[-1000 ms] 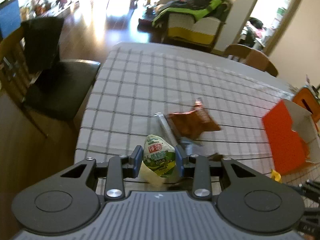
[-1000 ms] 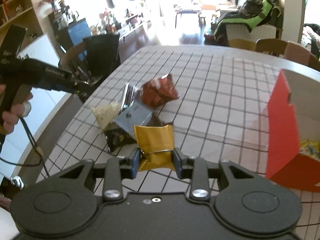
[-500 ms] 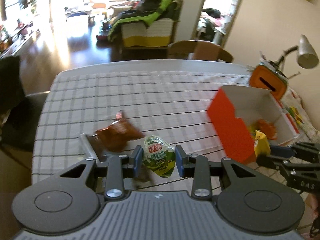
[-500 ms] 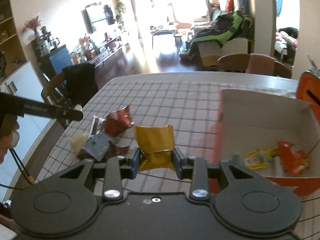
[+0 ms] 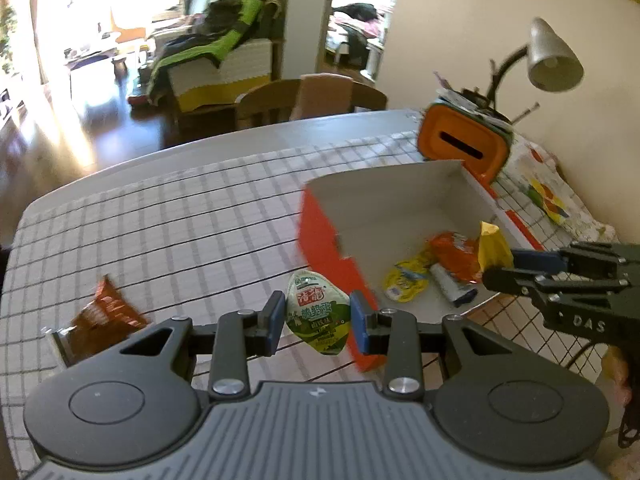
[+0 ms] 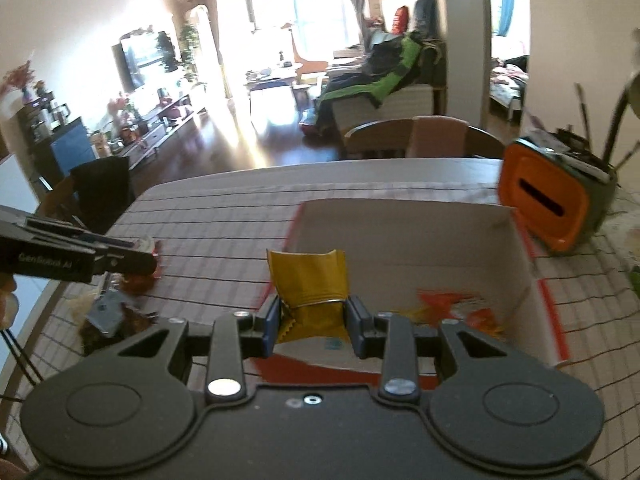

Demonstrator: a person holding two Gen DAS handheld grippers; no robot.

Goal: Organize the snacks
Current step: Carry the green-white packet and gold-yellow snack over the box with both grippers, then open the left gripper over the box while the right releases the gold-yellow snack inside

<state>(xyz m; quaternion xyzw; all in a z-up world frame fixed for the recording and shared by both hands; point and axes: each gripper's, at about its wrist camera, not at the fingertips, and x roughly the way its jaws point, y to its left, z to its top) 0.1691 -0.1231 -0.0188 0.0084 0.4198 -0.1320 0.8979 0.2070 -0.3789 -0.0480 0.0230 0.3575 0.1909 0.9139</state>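
My left gripper (image 5: 318,326) is shut on a green and white egg-shaped snack pack (image 5: 318,312), held above the checked tablecloth just left of the orange box (image 5: 326,240). My right gripper (image 6: 314,328) is shut on a yellow snack packet (image 6: 308,280) and holds it over the near wall of the same box (image 6: 516,264). In the left wrist view the right gripper (image 5: 500,264) reaches over the box with the yellow packet (image 5: 494,242). Inside lie an orange packet (image 5: 454,254), a yellow pouch (image 5: 404,280) and a grey packet (image 5: 452,286).
A brown snack packet (image 5: 104,314) and a silver one lie on the table at the left; they show beside the left gripper in the right wrist view (image 6: 120,304). An orange tissue holder (image 5: 464,146) and a desk lamp (image 5: 552,56) stand behind the box. A wooden chair (image 5: 312,96) stands at the far edge.
Both grippers have swung right from the snack pile to the orange box, each still holding its packet. The right gripper's yellow packet is now over the box.
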